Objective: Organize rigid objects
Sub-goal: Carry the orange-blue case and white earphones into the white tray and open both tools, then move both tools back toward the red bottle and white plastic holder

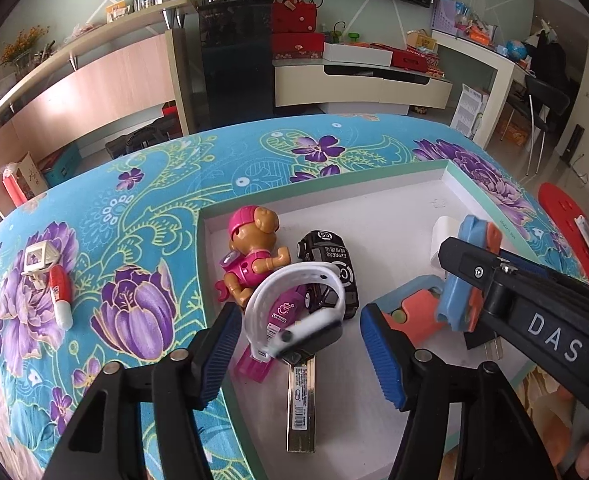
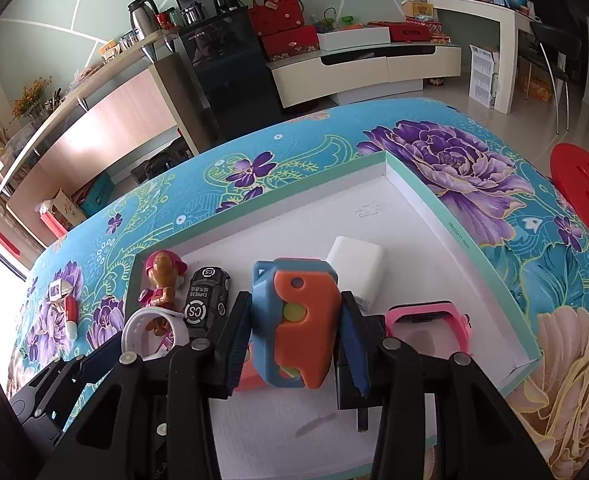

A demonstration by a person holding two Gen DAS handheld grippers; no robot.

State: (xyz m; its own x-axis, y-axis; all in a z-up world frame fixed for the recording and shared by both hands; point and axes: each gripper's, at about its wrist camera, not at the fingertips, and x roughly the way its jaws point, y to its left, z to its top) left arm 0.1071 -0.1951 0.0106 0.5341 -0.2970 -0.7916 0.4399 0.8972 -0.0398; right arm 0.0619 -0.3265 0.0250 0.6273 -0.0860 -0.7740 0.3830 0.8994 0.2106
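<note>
A shallow white tray (image 1: 374, 216) with a green rim lies on the floral table. My left gripper (image 1: 298, 356) is open above a white smartwatch (image 1: 294, 304), which rests on a pink item beside a pink dog figure (image 1: 254, 248) and a black toy car (image 1: 330, 264). A gold bar-shaped item (image 1: 302, 404) lies under it. My right gripper (image 2: 294, 344) is shut on a blue-and-orange toy (image 2: 294, 320) above the tray; it also shows in the left wrist view (image 1: 466, 276). A white block (image 2: 356, 264) and a pink watch (image 2: 430, 320) lie in the tray.
A red-and-white tube (image 1: 60, 296) and a small white cube frame (image 1: 40, 260) lie on the tablecloth left of the tray. A red stool (image 2: 582, 184) stands at the table's right. Shelves and a TV cabinet are beyond the far edge.
</note>
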